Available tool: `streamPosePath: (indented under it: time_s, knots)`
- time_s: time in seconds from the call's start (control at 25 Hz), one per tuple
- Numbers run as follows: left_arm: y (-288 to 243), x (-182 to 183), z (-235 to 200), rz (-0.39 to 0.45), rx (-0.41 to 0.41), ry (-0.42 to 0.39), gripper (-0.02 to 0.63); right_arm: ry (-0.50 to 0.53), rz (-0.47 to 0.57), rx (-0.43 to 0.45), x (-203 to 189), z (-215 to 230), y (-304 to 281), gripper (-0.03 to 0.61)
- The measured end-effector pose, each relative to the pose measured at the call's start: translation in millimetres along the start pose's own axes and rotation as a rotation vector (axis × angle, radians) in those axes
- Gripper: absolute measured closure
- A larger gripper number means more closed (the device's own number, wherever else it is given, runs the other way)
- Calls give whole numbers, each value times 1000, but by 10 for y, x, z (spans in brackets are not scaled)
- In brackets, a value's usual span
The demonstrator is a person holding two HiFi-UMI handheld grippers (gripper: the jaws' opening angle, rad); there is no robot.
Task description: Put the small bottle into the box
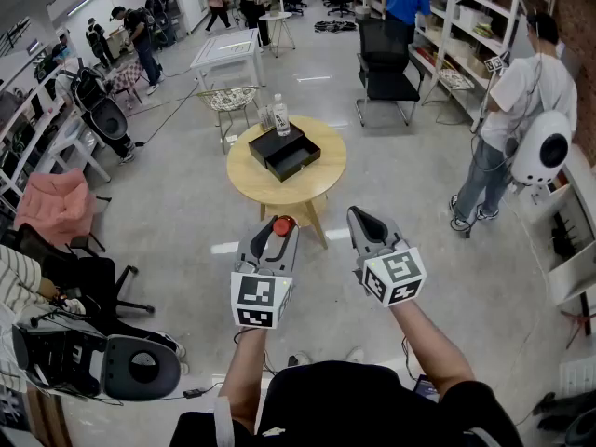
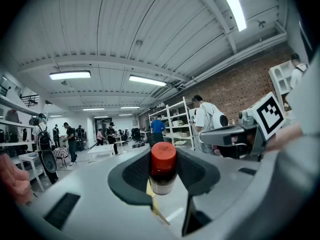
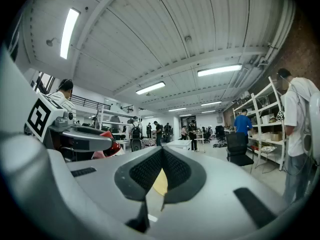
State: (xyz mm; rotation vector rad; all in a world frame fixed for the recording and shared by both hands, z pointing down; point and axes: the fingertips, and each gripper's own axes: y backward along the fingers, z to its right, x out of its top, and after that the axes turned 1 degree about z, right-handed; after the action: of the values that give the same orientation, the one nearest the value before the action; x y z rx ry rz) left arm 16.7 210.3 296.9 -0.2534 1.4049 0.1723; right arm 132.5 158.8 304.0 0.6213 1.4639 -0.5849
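Workshop floor, round wooden tabletop (image 1: 279, 192) well ahead of both grippers. Left gripper (image 1: 277, 227): fingers (image 2: 131, 176) clenched on one small bottle (image 2: 163, 168), red cap up, lower body hidden between them. Right gripper (image 1: 365, 222): fingers (image 3: 145, 171) pressed together, nothing between. On tabletop: one black box (image 1: 284, 151), drawer slid out; one clear bottle (image 1: 280, 115).

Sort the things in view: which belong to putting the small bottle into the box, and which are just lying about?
For the job:
small bottle, gripped in the left gripper
box, on the table

Lying about:
water bottle, behind the box
black chair
right gripper, shut and empty
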Motion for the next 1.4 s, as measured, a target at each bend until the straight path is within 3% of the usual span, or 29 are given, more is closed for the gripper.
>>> streamPosePath:
  time_s: [0.4,1.04,1.4]
  knots:
    - [-61,-44,60,-20,9,1,465,-41,-4,4,-43,115,24,578]
    - [-304,-109,731,-31,48,14,465,-33,-20,69,-220,542,407,578]
    - [-439,-197,664,-56,71,23,463,-47,-35,91,-288,646,286,580]
